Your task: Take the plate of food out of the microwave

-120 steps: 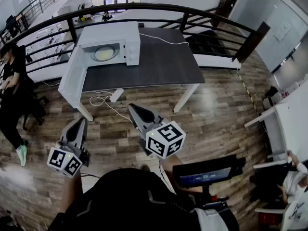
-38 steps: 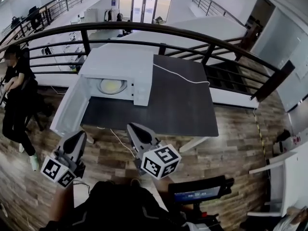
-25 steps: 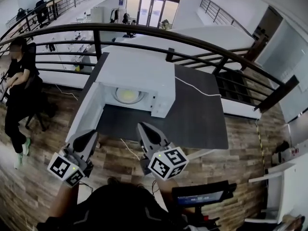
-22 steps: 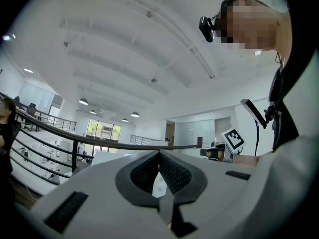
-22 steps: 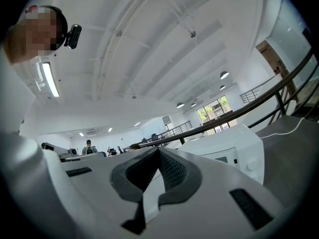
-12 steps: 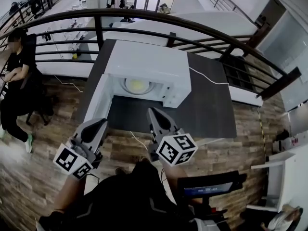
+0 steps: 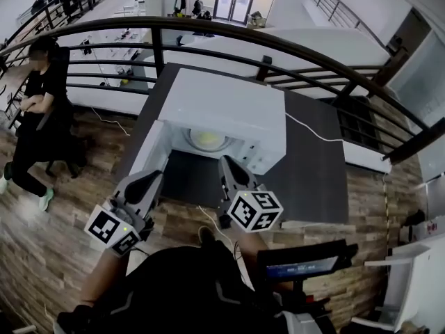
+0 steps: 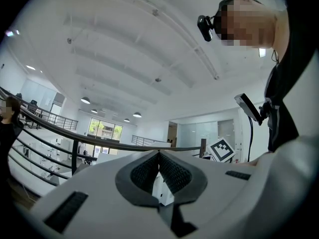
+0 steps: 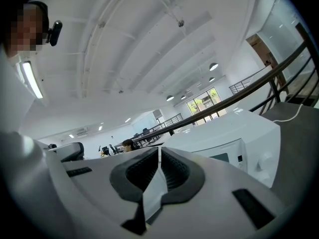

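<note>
A white microwave stands on a dark table, its door swung open to the left. Inside, a pale plate of food lies on the cavity floor. My left gripper hovers just in front of the open door's lower edge, its jaws shut with nothing between them. My right gripper is below the cavity opening, over the table's near part, also shut and empty. In the right gripper view the microwave's control panel shows close ahead to the right.
A black curved railing runs behind the table. A person in black stands at the left on the wooden floor. A white cable trails across the table right of the microwave. A dark screen sits at the lower right.
Both grippers and the head camera have come closer to the microwave, which now fills more of the view. The jaws of both grippers stay shut.
</note>
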A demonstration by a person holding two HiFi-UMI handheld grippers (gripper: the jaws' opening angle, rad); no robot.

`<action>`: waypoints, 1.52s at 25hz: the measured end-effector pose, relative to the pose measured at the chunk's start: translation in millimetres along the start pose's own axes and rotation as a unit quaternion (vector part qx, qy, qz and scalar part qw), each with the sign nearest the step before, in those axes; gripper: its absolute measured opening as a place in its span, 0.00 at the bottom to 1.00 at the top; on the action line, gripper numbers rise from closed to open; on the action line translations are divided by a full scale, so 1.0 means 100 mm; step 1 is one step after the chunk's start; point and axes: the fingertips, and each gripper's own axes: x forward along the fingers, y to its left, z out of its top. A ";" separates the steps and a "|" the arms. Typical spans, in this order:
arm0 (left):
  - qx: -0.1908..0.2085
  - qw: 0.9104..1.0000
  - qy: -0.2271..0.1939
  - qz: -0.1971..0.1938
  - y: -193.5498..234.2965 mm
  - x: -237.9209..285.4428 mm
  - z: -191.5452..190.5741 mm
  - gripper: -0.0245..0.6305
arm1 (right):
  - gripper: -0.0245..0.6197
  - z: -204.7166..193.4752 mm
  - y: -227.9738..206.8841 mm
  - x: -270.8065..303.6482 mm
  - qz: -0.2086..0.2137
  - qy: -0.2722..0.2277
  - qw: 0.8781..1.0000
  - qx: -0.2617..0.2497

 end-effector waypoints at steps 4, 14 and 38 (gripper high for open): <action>0.004 1.000 -0.008 0.009 0.07 0.22 -0.02 0.04 | 0.08 -0.08 -0.27 0.21 -0.002 0.014 1.000 0.020; -0.001 0.999 0.019 0.040 0.30 0.52 -0.19 0.04 | 0.14 -0.65 -0.96 0.65 -0.033 0.049 0.982 0.180; 0.022 0.997 0.074 0.027 0.41 0.80 -0.40 0.04 | 0.51 -1.87 -1.90 1.44 -0.113 0.068 0.854 0.503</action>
